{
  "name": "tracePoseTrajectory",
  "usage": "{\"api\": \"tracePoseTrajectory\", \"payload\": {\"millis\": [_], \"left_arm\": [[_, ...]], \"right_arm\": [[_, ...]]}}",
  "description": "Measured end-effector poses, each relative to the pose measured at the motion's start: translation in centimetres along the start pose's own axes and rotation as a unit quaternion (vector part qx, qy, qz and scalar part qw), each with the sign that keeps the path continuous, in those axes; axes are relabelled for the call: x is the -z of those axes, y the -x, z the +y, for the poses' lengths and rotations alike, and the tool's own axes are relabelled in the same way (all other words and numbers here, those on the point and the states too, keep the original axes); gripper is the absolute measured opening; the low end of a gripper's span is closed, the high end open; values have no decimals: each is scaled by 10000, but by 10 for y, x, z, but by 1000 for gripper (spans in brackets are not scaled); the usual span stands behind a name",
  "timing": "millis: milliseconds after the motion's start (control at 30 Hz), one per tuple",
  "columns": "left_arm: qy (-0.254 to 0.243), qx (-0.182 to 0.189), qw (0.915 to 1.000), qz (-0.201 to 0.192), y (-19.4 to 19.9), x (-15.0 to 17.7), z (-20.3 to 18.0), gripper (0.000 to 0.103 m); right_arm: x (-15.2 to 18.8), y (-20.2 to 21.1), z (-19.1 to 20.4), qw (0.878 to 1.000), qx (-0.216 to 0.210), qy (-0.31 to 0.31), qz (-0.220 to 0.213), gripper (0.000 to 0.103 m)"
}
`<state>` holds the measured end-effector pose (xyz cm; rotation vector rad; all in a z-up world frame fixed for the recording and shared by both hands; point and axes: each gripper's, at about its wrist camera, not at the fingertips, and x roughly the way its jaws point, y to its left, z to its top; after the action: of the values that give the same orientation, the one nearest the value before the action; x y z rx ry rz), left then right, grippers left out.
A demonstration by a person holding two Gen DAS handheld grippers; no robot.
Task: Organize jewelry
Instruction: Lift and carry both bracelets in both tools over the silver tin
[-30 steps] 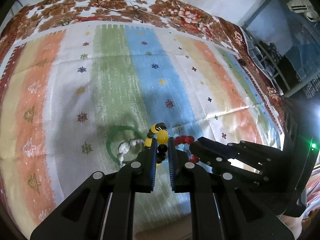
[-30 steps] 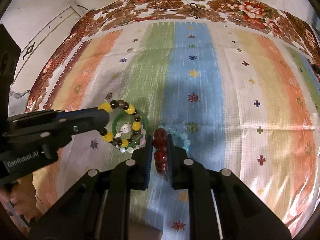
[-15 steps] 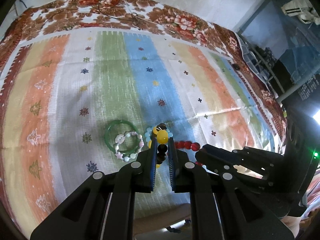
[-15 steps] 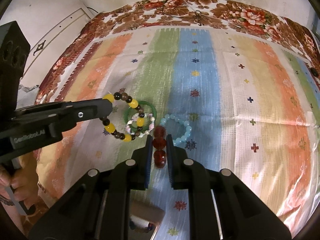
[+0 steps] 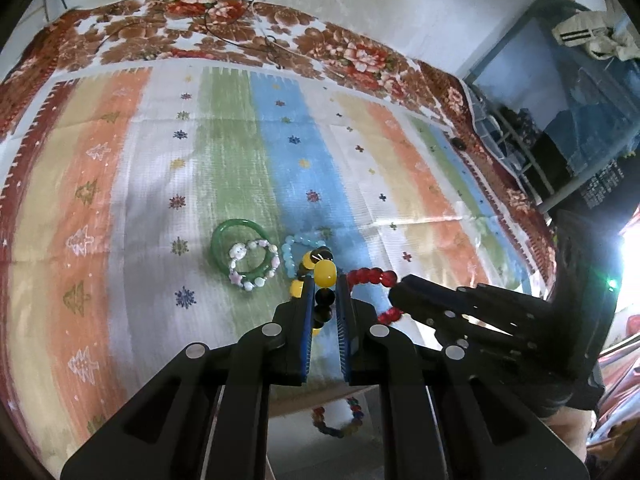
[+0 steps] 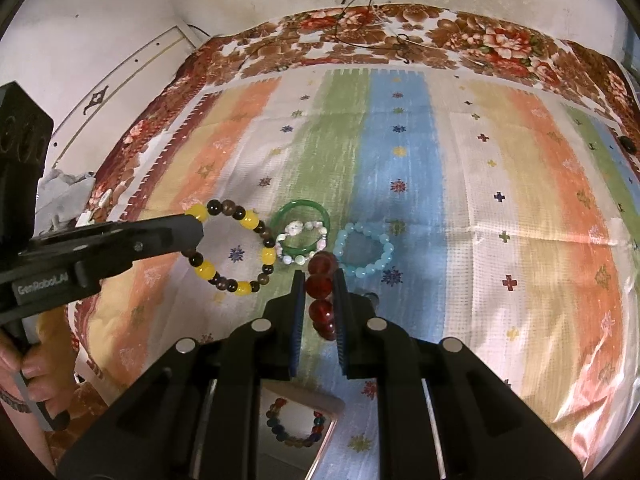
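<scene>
1. Presently, the left gripper is seen clamped on a yellow-and-dark beaded bracelet, which hangs clear of the striped cloth.
2. The right gripper is likewise pinched shut on a red beaded bracelet, its beads stacked in a line between the pads.
3. Three pieces are left lying on the cloth ahead of both grippers: a green bangle with a white-and-pink bead bracelet laid over it, and a pale blue bead bracelet just beside them.
4. A tray holding a multicoloured bracelet is visible below and behind the fingertips (toward the person), so each carried bracelet would probably have to be drawn back and lowered; the right gripper is judged slightly nearer.
</scene>
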<state>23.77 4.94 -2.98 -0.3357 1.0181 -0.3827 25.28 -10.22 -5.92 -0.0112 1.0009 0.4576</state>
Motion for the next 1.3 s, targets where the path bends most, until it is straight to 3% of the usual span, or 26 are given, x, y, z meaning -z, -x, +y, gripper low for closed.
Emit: {"api": "tracePoseTrajectory", "payload": {"millis": [533, 900, 1067, 1300], "left_arm": [[-89, 296, 9987, -414, 48, 40, -16, 10], [-164, 223, 9983, -507, 58, 59, -18, 10], [-131, 34, 9988, -471, 56, 71, -20, 10], [-184, -45, 9990, -416, 55, 81, -24, 10]], "right_arm": [[20, 48, 20, 9983, -286, 227, -462, 15], [39, 61, 33, 9970, -433, 396, -499, 15], [46, 62, 27, 9966, -521, 172, -621, 15], [61, 56, 37, 9971, -522, 385, -400, 15]]}}
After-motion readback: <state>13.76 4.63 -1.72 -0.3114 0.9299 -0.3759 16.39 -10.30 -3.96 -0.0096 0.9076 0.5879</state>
